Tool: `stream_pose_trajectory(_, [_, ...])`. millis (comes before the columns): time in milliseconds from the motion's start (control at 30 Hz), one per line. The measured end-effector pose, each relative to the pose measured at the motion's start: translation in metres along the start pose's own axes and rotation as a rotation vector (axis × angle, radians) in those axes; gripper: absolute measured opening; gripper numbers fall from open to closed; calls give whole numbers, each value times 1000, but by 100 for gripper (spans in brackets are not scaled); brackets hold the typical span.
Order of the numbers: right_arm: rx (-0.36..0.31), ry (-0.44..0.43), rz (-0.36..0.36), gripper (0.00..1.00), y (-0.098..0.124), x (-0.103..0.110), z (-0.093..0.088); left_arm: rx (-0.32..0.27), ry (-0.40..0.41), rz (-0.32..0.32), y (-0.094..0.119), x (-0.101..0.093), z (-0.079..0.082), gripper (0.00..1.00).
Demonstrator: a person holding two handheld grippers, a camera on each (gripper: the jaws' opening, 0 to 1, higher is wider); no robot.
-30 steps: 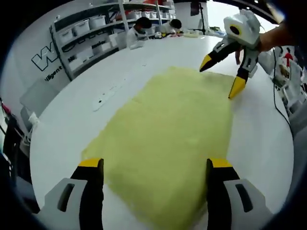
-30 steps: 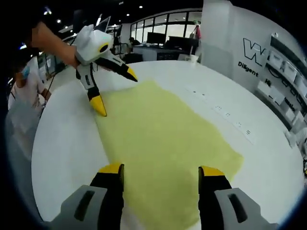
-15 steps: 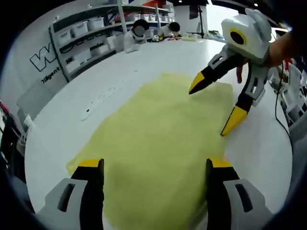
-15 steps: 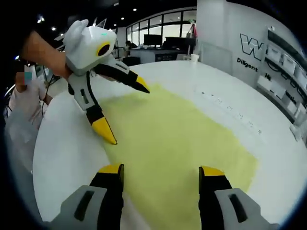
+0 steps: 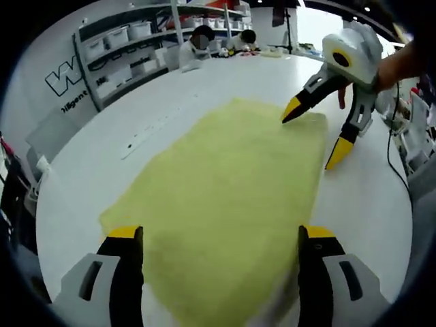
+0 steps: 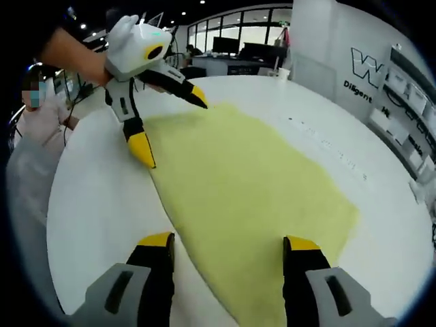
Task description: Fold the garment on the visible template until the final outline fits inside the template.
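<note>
A pale yellow garment (image 5: 225, 170) lies spread flat on the round white table (image 5: 371, 204). My left gripper (image 5: 221, 238) hovers open over its near edge, with nothing between its jaws. At the far corner of the cloth, my right gripper (image 5: 315, 129) is also open, one fingertip (image 5: 293, 109) over the fabric and the other just off its edge. From the right gripper view the garment (image 6: 245, 170) runs away from my right gripper (image 6: 229, 242), and the left gripper (image 6: 172, 126) stands open at the opposite corner, held by a hand.
A row of small marks (image 5: 146, 133) runs along the table (image 6: 95, 204) beside the cloth. Shelves with white bins (image 5: 129, 41) and seated people (image 5: 201, 41) are beyond the far edge. A person (image 6: 34, 116) stands close to the table; cables (image 5: 395, 143) hang off its edge.
Both views have shifted with the hands. The two grippers had come nearer each other half a second ago and have since drawn apart a little. The garment lies flat as before.
</note>
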State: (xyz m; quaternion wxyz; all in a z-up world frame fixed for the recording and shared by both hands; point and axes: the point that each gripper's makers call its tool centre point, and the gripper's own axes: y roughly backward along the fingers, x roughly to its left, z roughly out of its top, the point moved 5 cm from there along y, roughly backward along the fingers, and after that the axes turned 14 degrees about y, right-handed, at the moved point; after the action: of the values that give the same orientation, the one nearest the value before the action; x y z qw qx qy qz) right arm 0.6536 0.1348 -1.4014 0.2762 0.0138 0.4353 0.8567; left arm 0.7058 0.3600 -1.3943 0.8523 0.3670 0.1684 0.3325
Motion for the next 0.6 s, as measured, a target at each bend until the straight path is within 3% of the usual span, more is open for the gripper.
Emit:
stream_pose_trajectory(167, [21, -30, -18, 59, 13, -1, -18, 14, 21, 28, 12, 8, -15, 97])
stream_pose_trajectory(267, [39, -31, -18, 58, 17, 1, -26, 43, -14, 43, 17, 12, -27, 94])
stream_pose_trajectory(467, [53, -35, -23, 56, 23, 4, -32, 47, 16, 49, 23, 13, -38, 93])
stream_pose_trajectory(533, [57, -30, -18, 55, 25, 6, -33, 49, 7, 40, 27, 11, -41, 87])
stream_pose_trajectory(600, [55, -41, -12, 55, 27, 8, -34, 51, -26, 24, 32, 6, -43, 74])
